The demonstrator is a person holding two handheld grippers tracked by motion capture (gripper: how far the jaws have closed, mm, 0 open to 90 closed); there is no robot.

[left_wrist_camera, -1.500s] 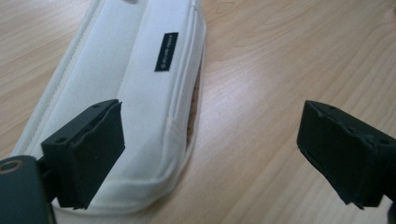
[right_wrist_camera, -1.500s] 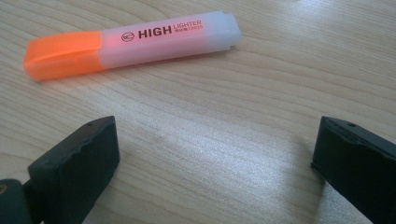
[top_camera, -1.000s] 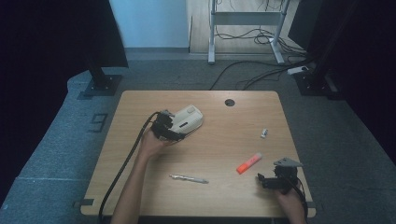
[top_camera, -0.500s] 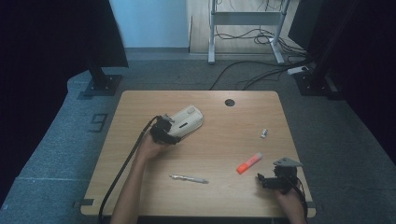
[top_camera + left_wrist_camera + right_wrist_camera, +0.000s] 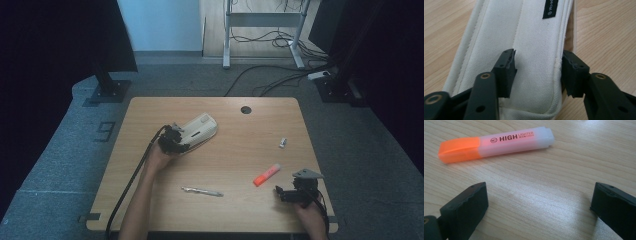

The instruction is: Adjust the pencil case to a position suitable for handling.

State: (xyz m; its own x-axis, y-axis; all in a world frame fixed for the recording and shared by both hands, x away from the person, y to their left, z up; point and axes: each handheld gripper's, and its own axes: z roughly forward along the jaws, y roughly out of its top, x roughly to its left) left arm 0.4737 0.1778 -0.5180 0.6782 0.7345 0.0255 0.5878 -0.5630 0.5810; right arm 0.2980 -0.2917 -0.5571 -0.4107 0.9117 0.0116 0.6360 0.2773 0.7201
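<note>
A white fabric pouch (image 5: 201, 128) lies on the wooden table (image 5: 240, 150), left of centre. My left gripper (image 5: 176, 140) is at its near end. In the left gripper view the jaws have just been closing, and the pouch (image 5: 534, 37) now sits between them. One pad presses into the top fabric and the other bears against the side seam, so my left gripper (image 5: 537, 57) grips it. At the table's front right, my right gripper (image 5: 281, 192) stands open on the wood. An orange highlighter (image 5: 496, 143) lies just beyond its empty jaws (image 5: 539, 205).
A silver pen (image 5: 202, 191) lies near the front middle. The highlighter (image 5: 266, 174) is right of it, and a small white object (image 5: 283, 142) sits farther back right. A dark round hole (image 5: 245, 109) marks the table's far edge. Black stands and cables surround the table.
The left gripper's jaws have narrowed around the near end of the pouch, and the hand has shifted slightly. The right hand has stayed still.
</note>
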